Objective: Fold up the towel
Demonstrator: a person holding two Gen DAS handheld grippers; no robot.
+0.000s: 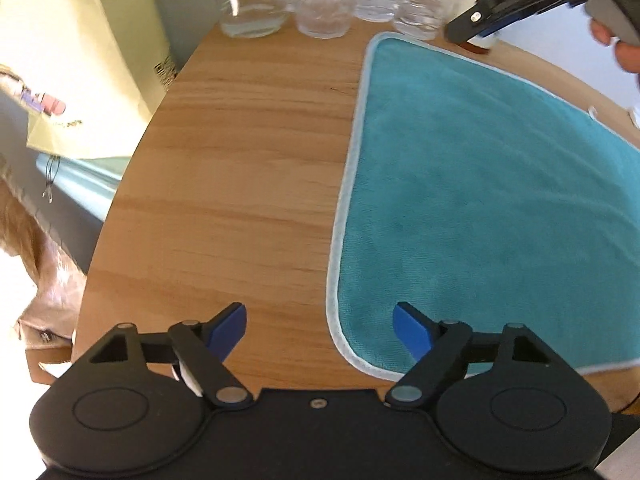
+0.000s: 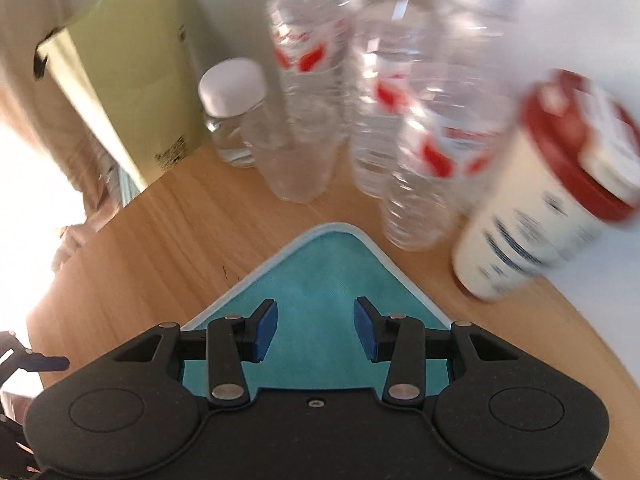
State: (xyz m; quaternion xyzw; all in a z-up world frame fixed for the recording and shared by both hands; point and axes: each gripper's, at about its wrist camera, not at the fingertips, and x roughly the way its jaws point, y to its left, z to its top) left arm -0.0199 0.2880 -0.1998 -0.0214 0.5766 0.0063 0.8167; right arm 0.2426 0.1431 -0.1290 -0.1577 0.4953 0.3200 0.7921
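A wooden table (image 1: 224,184) with a curved edge carries the work, standing against a pale wall with a yellow-green paper bag (image 1: 84,60) to its left and bright light washing out the floor area beyond it. The teal towel (image 1: 480,200), trimmed with a light border, lies flat and unfolded on the table, filling the right half of the left wrist view. That view alone shows the towel's full spread, its long left edge and its rounded near corner, and it also shows the right gripper (image 1: 460,36) from outside, hanging above the towel's far corner with part of a hand (image 1: 616,40) on its handle. The left gripper (image 1: 320,332) has its jaws spread wide and grips nothing; its left blue pad is over bare wood and its right blue pad over the towel's near corner. The right wrist view alone shows the far corner of the towel (image 2: 320,272) close up, pointing toward a row of clear plastic bottles (image 2: 316,80) with red labels, a glass jar (image 2: 232,108) with a white lid and a cream tub (image 2: 532,216) with a red lid, all blurred. The right gripper (image 2: 316,328) is partly open, with nothing between its pads, which sit above the towel corner; whether they touch the cloth cannot be determined. In the left wrist view only the lower parts of the bottles and jar appear, ranged along the table's far edge
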